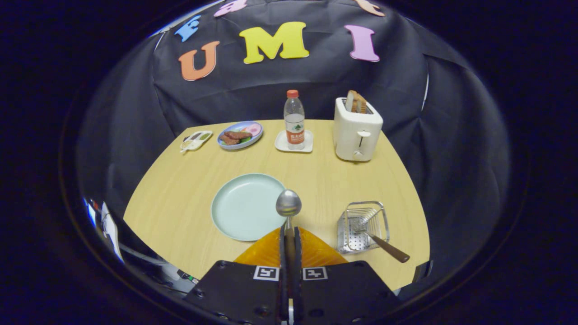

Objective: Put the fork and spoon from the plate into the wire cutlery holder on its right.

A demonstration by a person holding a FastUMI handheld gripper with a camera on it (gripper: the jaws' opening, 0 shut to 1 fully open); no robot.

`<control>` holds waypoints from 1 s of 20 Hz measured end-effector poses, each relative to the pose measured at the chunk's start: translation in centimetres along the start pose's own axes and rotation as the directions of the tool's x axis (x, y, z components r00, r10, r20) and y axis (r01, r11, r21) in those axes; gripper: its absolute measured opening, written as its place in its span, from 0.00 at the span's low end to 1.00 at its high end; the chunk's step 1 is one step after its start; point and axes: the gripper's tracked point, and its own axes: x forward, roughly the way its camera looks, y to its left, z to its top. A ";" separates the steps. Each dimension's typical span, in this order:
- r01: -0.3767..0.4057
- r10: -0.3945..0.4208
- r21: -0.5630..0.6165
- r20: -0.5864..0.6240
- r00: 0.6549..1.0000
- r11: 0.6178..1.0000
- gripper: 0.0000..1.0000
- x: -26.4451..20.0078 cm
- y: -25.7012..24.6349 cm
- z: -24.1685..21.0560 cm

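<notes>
Steel catches the light just ahead of the fingers: the spoon (288, 204) stands up out of the hand-held gripper (291, 234), bowl topmost, handle pinched between the two fingers, which are drawn in narrow around it. Its long axis runs straight on along the fingers, pointing away from the holder. The spoon's bowl hangs over the right rim of the plate (244, 207), which lies bare on the tabletop (171, 216).

The wire holder (363, 225) sits to the right of the fingers, near but apart from the plate. The fork (377, 237) is already in it, tines down in the basket, wooden handle leaning out over the near-right rim.

So the coming move, as I judge it, is a carry to the right, with the spoon tipped or lowered bowl-first into the holder beside the fork; the fork's slanted handle may get in the way.
</notes>
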 end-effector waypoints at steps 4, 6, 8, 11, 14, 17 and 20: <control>0.035 -0.036 0.041 0.014 0.999 0.999 0.04 -1.5 -4.8 0.3; 0.060 -0.060 0.060 0.001 0.998 0.996 0.04 -1.5 -6.9 -0.2; 0.076 -0.075 0.076 -0.022 0.997 0.994 0.04 -1.5 -8.5 -0.5; 0.087 -0.083 0.084 -0.058 0.995 0.993 0.04 -1.3 -9.7 -1.1; 0.084 -0.074 0.100 -0.096 0.993 0.991 0.04 -1.1 -10.0 -1.6; 0.076 -0.061 0.120 -0.129 0.990 0.990 0.04 -0.7 -10.1 -1.6; 0.091 -0.071 0.128 -0.157 0.985 0.988 0.04 -0.2 -10.2 -1.5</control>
